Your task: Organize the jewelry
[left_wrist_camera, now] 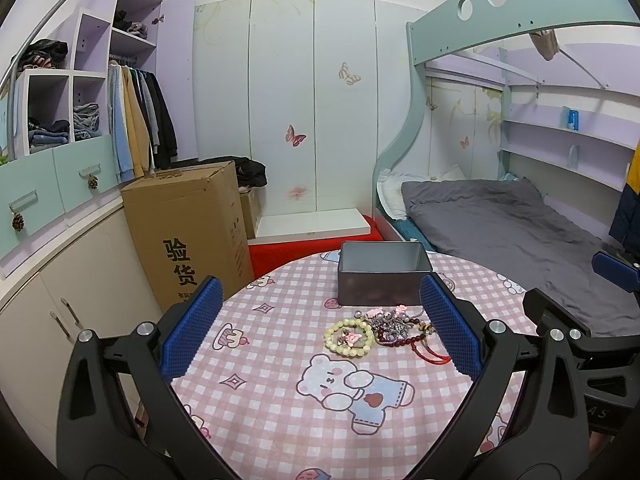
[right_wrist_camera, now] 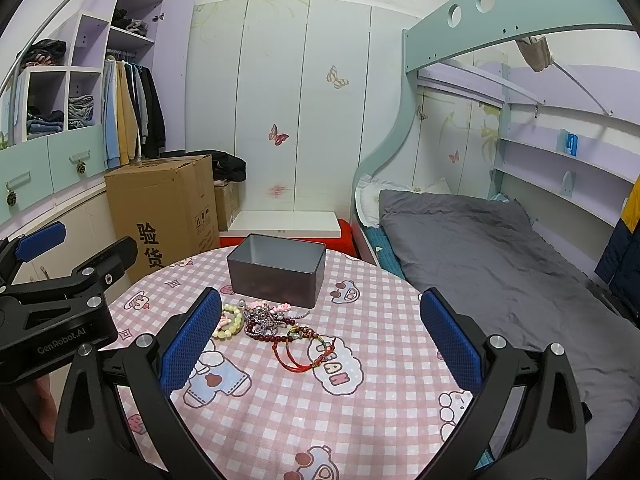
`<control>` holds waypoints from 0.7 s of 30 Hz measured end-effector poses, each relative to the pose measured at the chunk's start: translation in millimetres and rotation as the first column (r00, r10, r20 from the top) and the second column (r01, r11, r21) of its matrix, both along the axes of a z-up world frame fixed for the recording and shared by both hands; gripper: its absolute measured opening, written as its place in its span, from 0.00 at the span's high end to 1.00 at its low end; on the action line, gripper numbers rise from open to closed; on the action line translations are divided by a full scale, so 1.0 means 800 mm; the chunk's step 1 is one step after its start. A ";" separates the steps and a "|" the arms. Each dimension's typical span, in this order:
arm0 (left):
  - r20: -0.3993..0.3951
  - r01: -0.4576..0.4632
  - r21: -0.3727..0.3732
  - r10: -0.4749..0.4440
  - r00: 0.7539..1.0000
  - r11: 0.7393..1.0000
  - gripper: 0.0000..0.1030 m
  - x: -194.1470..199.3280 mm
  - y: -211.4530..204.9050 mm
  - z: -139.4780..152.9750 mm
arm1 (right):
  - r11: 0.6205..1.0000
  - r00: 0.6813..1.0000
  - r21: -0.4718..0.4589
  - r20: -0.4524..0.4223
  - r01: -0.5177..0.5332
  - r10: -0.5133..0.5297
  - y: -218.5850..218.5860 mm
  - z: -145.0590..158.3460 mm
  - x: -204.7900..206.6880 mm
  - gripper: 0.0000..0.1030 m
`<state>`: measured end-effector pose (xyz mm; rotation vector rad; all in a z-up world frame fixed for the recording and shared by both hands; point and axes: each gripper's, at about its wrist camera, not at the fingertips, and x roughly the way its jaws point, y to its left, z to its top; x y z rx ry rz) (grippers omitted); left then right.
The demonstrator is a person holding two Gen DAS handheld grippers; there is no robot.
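Observation:
A heap of jewelry lies on the round table [left_wrist_camera: 280, 412] with its pink checked cloth. It holds a pale green bead bracelet [left_wrist_camera: 349, 338] with a pink charm, a silvery tangle with dark red beads [left_wrist_camera: 394, 326], and red cords [right_wrist_camera: 298, 354]. Behind the heap stands an open grey tin box [left_wrist_camera: 383, 272], also in the right wrist view as the tin box [right_wrist_camera: 277, 270]; it looks empty. My left gripper [left_wrist_camera: 320, 324] is open, hovering just in front of the heap. My right gripper [right_wrist_camera: 320, 334] is open too, with the red cords between its blue fingers [right_wrist_camera: 450, 344].
A tall cardboard box [left_wrist_camera: 188, 236] stands left of the table, by low cabinets. A bed with a grey cover [left_wrist_camera: 512, 224] fills the right side. White wardrobe doors [left_wrist_camera: 304, 112] and a red mat [left_wrist_camera: 280, 252] lie behind the table.

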<state>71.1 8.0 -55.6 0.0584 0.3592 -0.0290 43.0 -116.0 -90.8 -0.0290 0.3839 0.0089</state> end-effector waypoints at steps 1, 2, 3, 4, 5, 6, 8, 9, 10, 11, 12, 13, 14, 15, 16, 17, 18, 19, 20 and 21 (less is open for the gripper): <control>0.000 0.000 -0.001 0.000 1.000 1.000 0.06 0.000 0.000 0.000 | 1.000 1.000 0.000 0.000 0.001 -0.001 0.000 0.000 0.000 0.07; -0.001 -0.001 0.000 0.001 1.000 1.000 0.06 0.000 0.000 -0.001 | 1.000 1.000 0.000 0.000 0.001 -0.001 0.000 0.000 0.000 0.07; -0.001 -0.001 -0.001 0.001 1.000 1.000 0.06 0.000 0.000 -0.001 | 1.000 1.000 0.001 -0.001 0.000 0.000 0.000 0.000 0.000 0.07; 0.000 0.000 0.000 0.000 1.000 1.000 0.06 0.000 0.000 -0.001 | 1.000 1.000 0.001 0.000 0.000 0.000 0.000 0.000 0.000 0.07; 0.000 0.000 0.000 0.000 1.000 1.000 0.06 0.000 0.000 0.000 | 1.000 1.000 0.001 0.001 0.000 0.000 0.000 0.000 0.000 0.07; 0.000 -0.001 0.000 0.001 1.000 1.000 0.06 0.000 0.000 -0.001 | 1.000 1.000 0.000 0.001 0.000 0.000 0.000 0.000 0.000 0.07; -0.001 -0.001 0.000 0.001 1.000 1.000 0.06 0.000 0.000 0.000 | 1.000 1.000 0.001 0.000 -0.001 0.001 -0.001 0.000 0.000 0.07; -0.001 0.000 0.000 0.000 1.000 1.000 0.06 0.000 0.000 -0.001 | 1.000 1.000 0.001 0.000 0.000 0.000 -0.001 0.000 0.000 0.07; -0.002 0.000 -0.001 0.000 1.000 1.000 0.06 0.000 0.000 -0.001 | 1.000 1.000 0.000 0.000 0.000 0.000 0.000 0.000 0.000 0.07; -0.002 0.000 0.000 0.000 1.000 1.000 0.06 0.000 0.000 -0.001 | 1.000 1.000 0.000 0.000 0.000 0.000 -0.001 0.000 0.000 0.07; -0.002 0.000 0.000 0.000 1.000 1.000 0.06 -0.001 0.001 -0.001 | 1.000 1.000 0.000 0.000 0.000 0.000 -0.001 0.000 0.000 0.07; -0.002 -0.001 0.001 0.001 1.000 1.000 0.06 -0.001 0.001 -0.002 | 1.000 1.000 0.001 -0.001 -0.001 0.001 -0.001 0.000 0.000 0.07; -0.001 -0.001 0.001 0.001 1.000 1.000 0.06 0.000 0.000 -0.001 | 1.000 1.000 0.001 0.000 -0.002 0.002 -0.001 0.000 0.000 0.07; -0.001 -0.002 0.002 0.002 1.000 1.000 0.06 -0.001 0.001 -0.002 | 1.000 1.000 0.001 0.001 -0.001 0.001 -0.001 0.000 -0.001 0.07; -0.001 -0.002 0.002 0.002 1.000 1.000 0.06 -0.001 0.001 -0.002 | 1.000 1.000 0.000 0.001 -0.001 0.001 -0.001 -0.001 -0.001 0.07; -0.002 -0.003 0.002 0.003 1.000 1.000 0.06 -0.001 0.001 -0.003 | 1.000 1.000 0.001 0.000 -0.001 0.001 -0.001 -0.001 -0.001 0.07; -0.002 -0.003 0.002 0.003 1.000 1.000 0.06 -0.001 0.002 -0.003 | 1.000 1.000 0.001 0.001 -0.001 0.001 -0.001 -0.001 -0.001 0.07; -0.002 -0.003 0.002 0.003 1.000 1.000 0.06 -0.001 0.002 -0.004 | 1.000 1.000 0.002 0.000 -0.001 0.001 -0.001 -0.001 -0.001 0.07; -0.002 -0.003 0.003 0.003 1.000 1.000 0.06 -0.001 0.001 -0.003 | 1.000 1.000 0.002 0.000 -0.001 0.001 -0.001 -0.001 -0.001 0.07; -0.002 -0.003 0.003 0.003 1.000 1.000 0.06 0.000 0.001 -0.003 | 1.000 1.000 0.002 -0.001 -0.001 0.001 -0.001 -0.001 -0.001 0.07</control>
